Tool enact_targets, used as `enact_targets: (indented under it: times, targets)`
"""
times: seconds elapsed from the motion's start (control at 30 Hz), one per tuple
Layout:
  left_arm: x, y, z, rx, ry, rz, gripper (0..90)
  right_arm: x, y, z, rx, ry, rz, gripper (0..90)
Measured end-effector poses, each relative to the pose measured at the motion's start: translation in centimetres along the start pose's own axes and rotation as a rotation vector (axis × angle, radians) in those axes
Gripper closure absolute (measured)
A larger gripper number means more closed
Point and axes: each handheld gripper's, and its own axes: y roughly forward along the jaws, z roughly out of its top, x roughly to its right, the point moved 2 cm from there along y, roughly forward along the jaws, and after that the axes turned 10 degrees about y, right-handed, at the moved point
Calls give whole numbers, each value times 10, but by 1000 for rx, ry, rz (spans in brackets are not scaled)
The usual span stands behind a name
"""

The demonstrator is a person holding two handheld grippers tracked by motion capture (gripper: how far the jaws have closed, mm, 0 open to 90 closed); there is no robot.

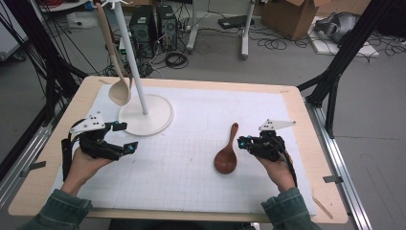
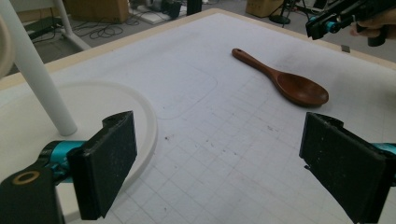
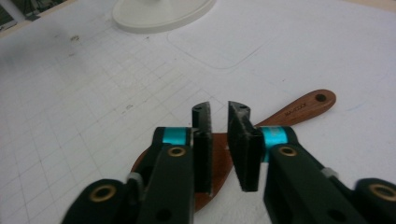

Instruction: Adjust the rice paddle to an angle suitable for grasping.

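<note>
My right tool [image 1: 245, 142] hovered just beside the brown spoon [image 1: 226, 156], its jaws nearly together with nothing between them. The spoon lay flat on the counter's white mat [image 1: 191, 163]. My left tool [image 1: 125, 136] stood wide apart near the white stand [image 1: 146, 115].

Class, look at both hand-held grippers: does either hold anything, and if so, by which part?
Nothing is held. The left hand-held gripper stands wide open over the mat. The right hand-held gripper is nearly shut above the brown spoon, with nothing between its pads.
</note>
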Motion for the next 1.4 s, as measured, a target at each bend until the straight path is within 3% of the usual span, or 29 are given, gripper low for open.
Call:
enact_targets:
  times: [0.13, 0.43, 0.73, 1.07, 1.4]
  targets:
    - [3, 1, -7, -4, 3, 2, 114, 3, 7, 0, -27, 13, 5, 895]
    - [5, 7, -17, -29, 8, 6, 89, 10, 31, -1, -85, 35, -8, 895]
    - [5, 9, -22, -31, 3, 10, 69, 11, 58, 2, -107, 59, -3, 895]
    - [5, 11, -25, -47, 6, 9, 65, 12, 84, 0, -167, 49, -28, 895]
    - [5, 14, -28, -59, -3, 0, 65, 9, 92, -4, -217, 14, -46, 898]
